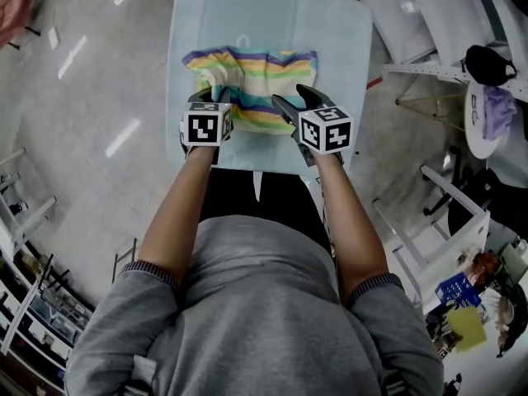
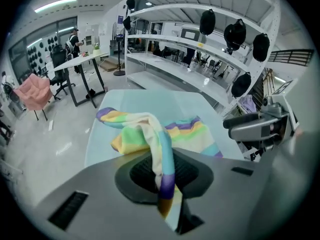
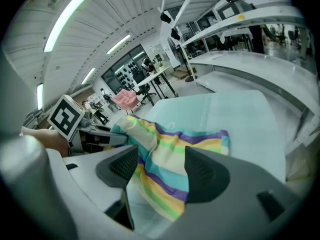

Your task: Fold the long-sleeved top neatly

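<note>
Fabric of the one striped long-sleeved top (image 1: 247, 85), heaped on the pale blue table (image 1: 330, 31), is pinched in the nearly closed left gripper (image 2: 162, 173). Of the two grippers, the right gripper (image 3: 155, 173) stands wide open, straddling the top's near edge.

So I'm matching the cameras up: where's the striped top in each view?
Head view: top upper centre, just beyond the left gripper and right gripper.
Left gripper view: centre, a bunch pinched in the jaws.
Right gripper view: lower centre, lying between the open jaws.
Shared landmark: the pale blue table under it.
</note>
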Demonstrator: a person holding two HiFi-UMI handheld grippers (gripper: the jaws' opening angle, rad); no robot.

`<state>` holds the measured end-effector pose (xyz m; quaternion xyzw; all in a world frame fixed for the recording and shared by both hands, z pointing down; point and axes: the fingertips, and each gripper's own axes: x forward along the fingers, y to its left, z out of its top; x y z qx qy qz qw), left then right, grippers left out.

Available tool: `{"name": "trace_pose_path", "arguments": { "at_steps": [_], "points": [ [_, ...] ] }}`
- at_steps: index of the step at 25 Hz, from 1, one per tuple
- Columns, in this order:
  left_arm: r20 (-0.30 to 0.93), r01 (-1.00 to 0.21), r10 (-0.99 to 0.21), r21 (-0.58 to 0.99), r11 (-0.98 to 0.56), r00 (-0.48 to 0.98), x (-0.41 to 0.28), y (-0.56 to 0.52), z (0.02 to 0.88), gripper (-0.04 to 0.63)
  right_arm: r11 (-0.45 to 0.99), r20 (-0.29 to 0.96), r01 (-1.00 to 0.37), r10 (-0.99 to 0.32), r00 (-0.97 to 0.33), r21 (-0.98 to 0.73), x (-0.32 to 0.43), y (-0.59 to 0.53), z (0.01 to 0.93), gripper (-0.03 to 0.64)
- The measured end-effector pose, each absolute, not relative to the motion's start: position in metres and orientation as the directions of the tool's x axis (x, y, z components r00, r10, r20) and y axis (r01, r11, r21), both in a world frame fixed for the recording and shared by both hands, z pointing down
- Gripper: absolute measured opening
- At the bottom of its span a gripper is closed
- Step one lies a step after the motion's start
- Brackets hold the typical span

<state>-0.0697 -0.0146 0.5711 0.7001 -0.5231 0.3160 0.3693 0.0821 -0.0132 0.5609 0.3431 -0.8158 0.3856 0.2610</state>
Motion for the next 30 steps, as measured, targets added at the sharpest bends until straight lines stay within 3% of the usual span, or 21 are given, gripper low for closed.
{"name": "trace_pose_path", "arguments": {
  "at_steps": [13,30],
  "points": [
    [0.862,-0.948,-0.434,0.146,-0.283,0.263,0.037,-0.019,0.59,0.071,0.416,0.679,-0.774,-0.385,-0.625,-0.477,0.16,-0.001,0.565,0.308],
    [0.911,-0.928,-0.36,0.061,-0.369,0.203,0.124,-0.011,0.635,0.094,0.374,0.688,-0.784,-0.381,-0.617,-0.496,0.236,0.006,0.582,0.308]
  ]
}}
